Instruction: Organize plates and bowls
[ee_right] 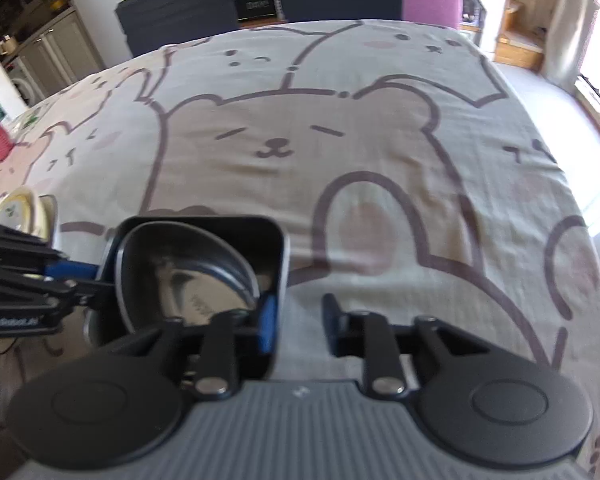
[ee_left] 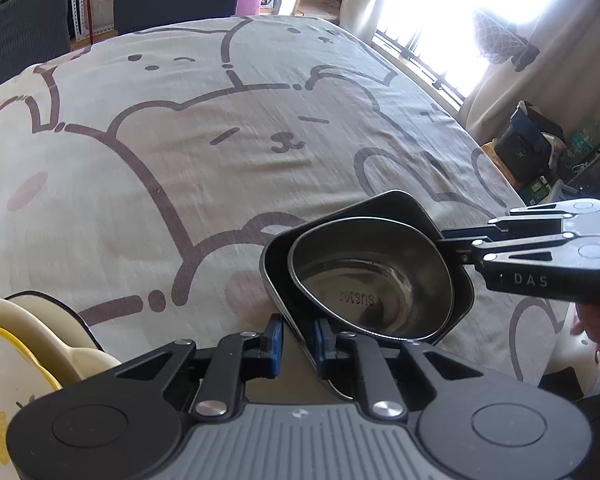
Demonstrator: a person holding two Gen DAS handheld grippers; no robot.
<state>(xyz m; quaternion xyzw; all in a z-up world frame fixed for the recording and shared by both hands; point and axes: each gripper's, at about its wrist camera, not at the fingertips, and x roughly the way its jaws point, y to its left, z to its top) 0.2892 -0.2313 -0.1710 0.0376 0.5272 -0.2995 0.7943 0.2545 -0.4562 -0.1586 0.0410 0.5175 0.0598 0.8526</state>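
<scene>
The steel bowl (ee_left: 370, 280) is sitting nested inside the dark square dish (ee_left: 458, 300) on the bear-print cloth (ee_left: 180, 140), the left gripper (ee_left: 296, 338) straddling the dish wall with jaws not yet closed, the right gripper (ee_right: 298, 326) standing spread, while cream plates (ee_left: 28, 332) are waiting unsorted nearby.

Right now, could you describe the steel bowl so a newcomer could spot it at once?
On the bear-print tablecloth, near its front edge, sits a dark square dish. The steel bowl rests inside it, round, shiny and stamped on its bottom, unlike the cream and yellow dishes stacked to the left.
</scene>
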